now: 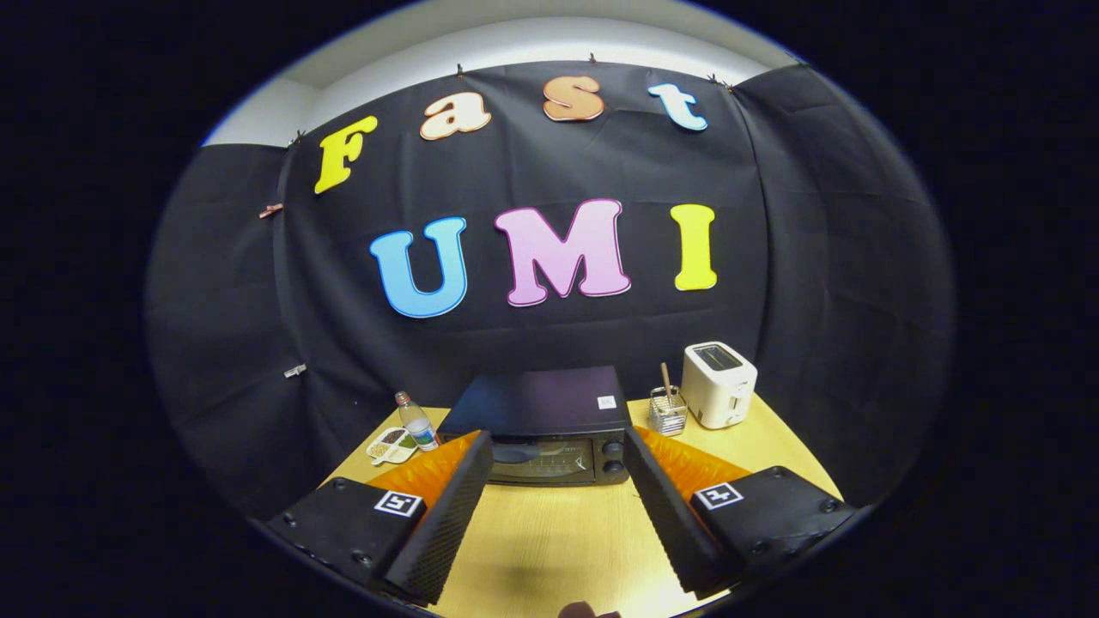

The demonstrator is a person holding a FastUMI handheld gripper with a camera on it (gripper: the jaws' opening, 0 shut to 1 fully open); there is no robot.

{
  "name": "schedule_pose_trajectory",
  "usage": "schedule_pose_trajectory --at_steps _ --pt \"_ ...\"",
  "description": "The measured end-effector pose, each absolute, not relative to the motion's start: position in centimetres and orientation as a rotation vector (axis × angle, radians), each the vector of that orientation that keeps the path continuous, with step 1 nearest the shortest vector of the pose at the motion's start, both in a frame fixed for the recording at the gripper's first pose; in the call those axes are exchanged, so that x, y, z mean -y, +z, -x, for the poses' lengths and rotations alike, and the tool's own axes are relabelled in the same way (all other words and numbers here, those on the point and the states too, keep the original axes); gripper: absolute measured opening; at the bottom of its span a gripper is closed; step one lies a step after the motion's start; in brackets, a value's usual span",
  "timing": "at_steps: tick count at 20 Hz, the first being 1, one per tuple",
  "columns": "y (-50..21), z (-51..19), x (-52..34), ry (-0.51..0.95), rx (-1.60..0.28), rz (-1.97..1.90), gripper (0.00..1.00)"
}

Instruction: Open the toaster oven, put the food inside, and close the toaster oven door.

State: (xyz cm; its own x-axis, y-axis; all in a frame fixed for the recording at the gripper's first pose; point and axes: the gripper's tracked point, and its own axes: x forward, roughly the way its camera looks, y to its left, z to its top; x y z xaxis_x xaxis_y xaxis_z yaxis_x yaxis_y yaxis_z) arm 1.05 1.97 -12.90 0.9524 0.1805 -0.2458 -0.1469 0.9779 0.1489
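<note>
Gripper view, gripper (558,481): fingers spread wide, holding nothing, aimed straight at the oven front, likely to line up with the door.
Toaster oven (539,425): sits just beyond the fingertips at the back of the wooden table (549,541), door shut.
Food: a small tray (391,446) to the oven's left holds bits that may be it; too small to tell.
Stage: shut door fits either before loading or after closing.
Nearby: bottle (417,422) by the tray; white toaster (719,384) and utensil holder (667,410) to the oven's right.
</note>
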Motion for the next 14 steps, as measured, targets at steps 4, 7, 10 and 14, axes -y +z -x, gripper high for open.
schedule_pose_trajectory --at_steps 4,7,10,14 --pt "-9.3 0.4 -0.5 0.148 -0.182 -0.095 0.99" --pt "-7.3 1.5 0.1 0.137 -0.153 -0.073 0.99" --pt "-4.9 2.6 0.3 0.127 -0.099 -0.054 0.99" --pt "-2.9 3.7 0.4 0.122 -0.051 -0.035 0.98"
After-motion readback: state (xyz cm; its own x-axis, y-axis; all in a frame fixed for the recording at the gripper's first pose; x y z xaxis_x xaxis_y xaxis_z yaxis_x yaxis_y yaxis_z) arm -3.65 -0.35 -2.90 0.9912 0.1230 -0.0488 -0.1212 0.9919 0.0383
